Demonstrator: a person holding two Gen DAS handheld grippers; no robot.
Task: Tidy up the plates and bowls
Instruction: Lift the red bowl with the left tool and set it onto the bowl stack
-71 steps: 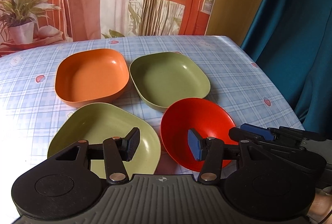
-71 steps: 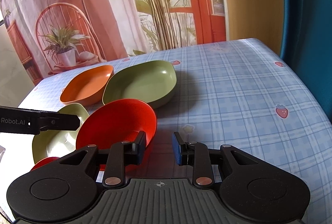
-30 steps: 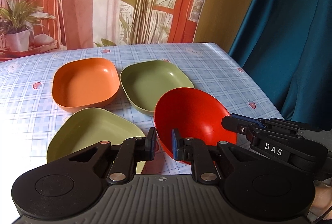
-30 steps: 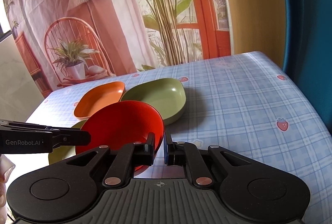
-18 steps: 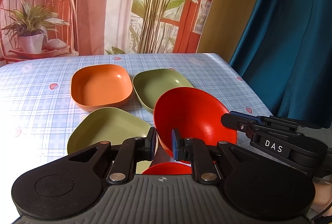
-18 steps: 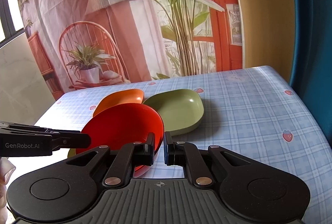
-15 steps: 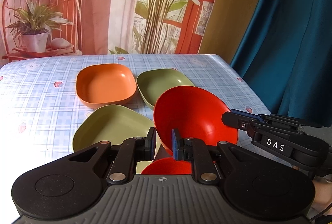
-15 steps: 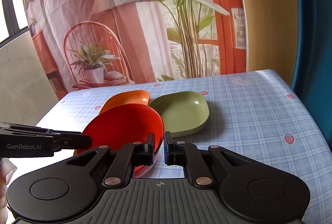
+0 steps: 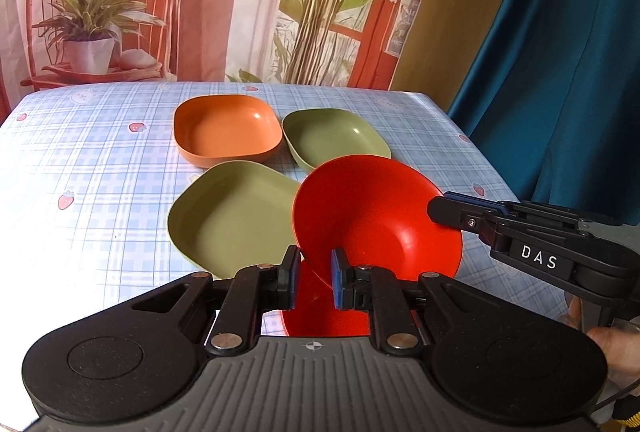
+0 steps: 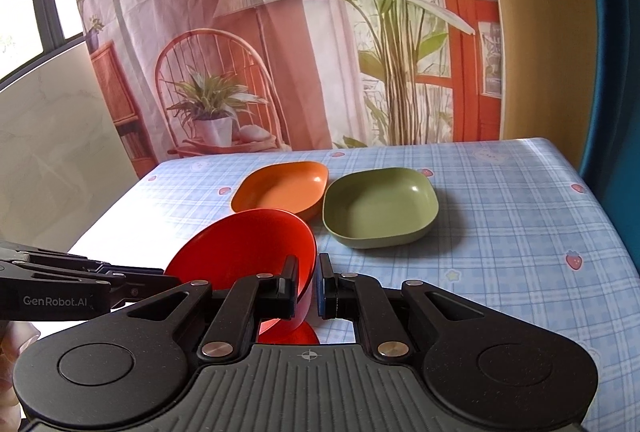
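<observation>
Both grippers hold one red bowl (image 9: 376, 220) in the air above the table. My left gripper (image 9: 314, 278) is shut on its near rim. My right gripper (image 10: 308, 288) is shut on its right rim; its fingers (image 9: 460, 209) show on the bowl's right edge in the left wrist view. The bowl also shows in the right wrist view (image 10: 244, 252). A second red dish (image 9: 320, 316) lies on the table beneath it, mostly hidden. An orange square dish (image 9: 226, 127) and two green square dishes (image 9: 332, 135) (image 9: 232, 220) sit on the table.
The table (image 9: 80, 159) has a blue checked cloth with strawberry prints. Its right edge drops off beside a teal curtain (image 9: 560, 71). A printed backdrop with a chair and plants hangs behind the far edge.
Both grippers closed on the red bowl and lifted it off the table. It has kept rising and drawn back toward me, uncovering a second red dish below.
</observation>
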